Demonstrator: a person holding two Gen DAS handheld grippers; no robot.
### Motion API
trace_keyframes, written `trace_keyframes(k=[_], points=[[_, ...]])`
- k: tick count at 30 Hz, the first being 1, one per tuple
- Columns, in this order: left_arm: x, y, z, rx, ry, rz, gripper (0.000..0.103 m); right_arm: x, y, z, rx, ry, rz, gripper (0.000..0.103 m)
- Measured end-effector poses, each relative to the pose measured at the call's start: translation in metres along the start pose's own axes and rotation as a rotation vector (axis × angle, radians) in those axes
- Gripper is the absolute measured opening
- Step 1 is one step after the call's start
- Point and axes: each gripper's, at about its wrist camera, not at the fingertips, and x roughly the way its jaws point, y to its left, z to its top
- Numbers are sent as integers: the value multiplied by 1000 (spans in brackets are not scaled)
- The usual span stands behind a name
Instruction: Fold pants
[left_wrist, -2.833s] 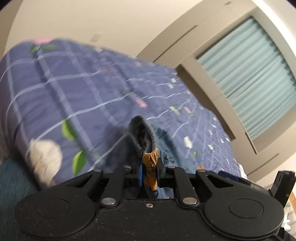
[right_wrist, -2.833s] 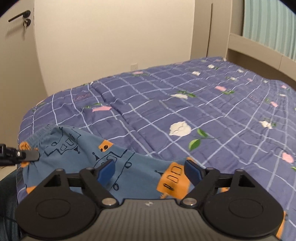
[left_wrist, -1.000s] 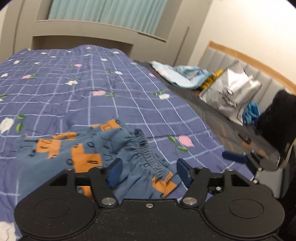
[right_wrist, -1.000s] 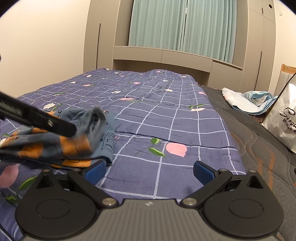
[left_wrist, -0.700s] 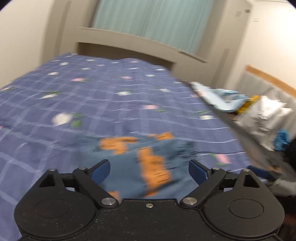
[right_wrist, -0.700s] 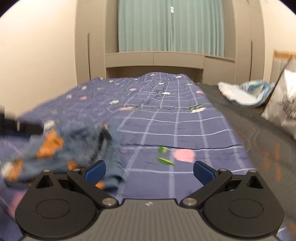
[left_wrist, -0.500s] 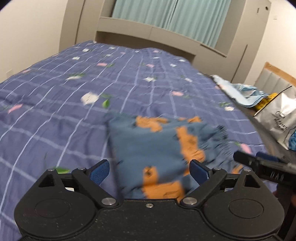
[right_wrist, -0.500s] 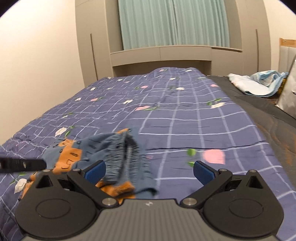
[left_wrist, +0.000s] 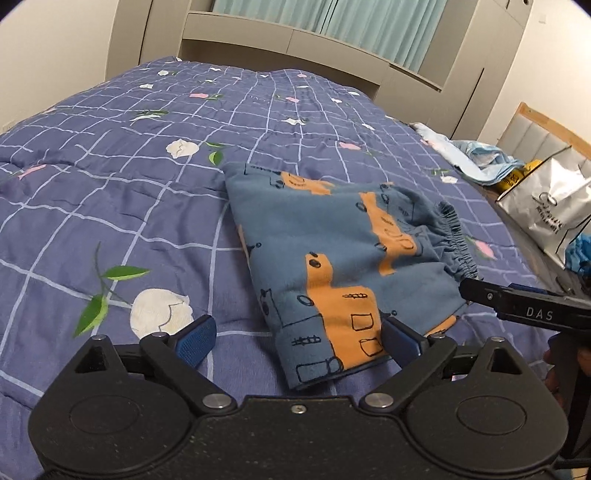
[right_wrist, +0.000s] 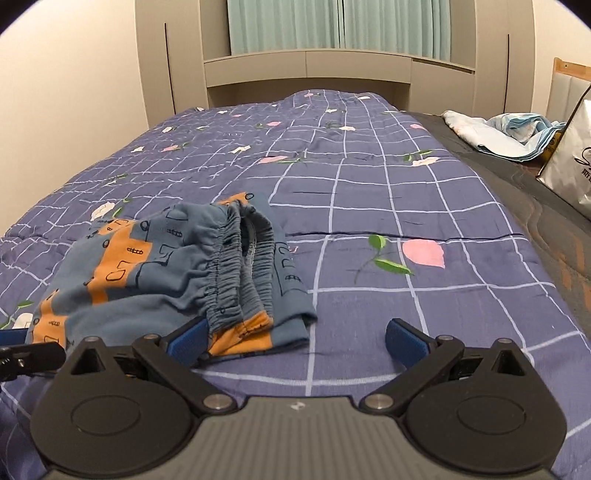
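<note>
Pants (left_wrist: 332, 266) lie folded on the bed's quilt (left_wrist: 110, 206), near its near edge. I see my left gripper (left_wrist: 295, 341) spread wide at their folded end, my right gripper (right_wrist: 295, 341) also spread beside the waistband (right_wrist: 236, 273). Farther right, a silver bag (left_wrist: 550, 206).

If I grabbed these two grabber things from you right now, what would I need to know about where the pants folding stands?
Left gripper: open, holding nothing, low over the near end of the pants.
Right gripper: open, empty, beside the elastic waistband.
The pants lie folded in a compact stack on the blue checked quilt, waistband end doubled over on top.
Done: the folds appear made and both grippers have let go.
Left: perhaps square up the loose waistband edge; otherwise it looks finished.
</note>
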Motion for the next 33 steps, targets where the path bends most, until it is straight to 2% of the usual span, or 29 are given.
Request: trace_keyframes(k=[5, 10, 13, 18, 23, 33], points=[[-2, 9, 19, -37, -67, 13, 101, -5, 2, 13, -25, -80, 24, 103], [19, 12, 50, -13, -113, 65, 101, 13, 6, 37, -54, -114, 21, 103], [39, 15, 66, -14, -109, 93, 101, 28, 8, 50, -57, -127, -1, 103], [75, 25, 83, -19, -63, 141, 101, 56, 6, 63, -57, -87, -71, 103], [88, 34, 84, -56, -42, 142, 102, 68, 0, 60, -46, -59, -66, 103], [57, 18, 59, -64, -53, 145, 102, 41, 5, 42, -59, -74, -35, 103]])
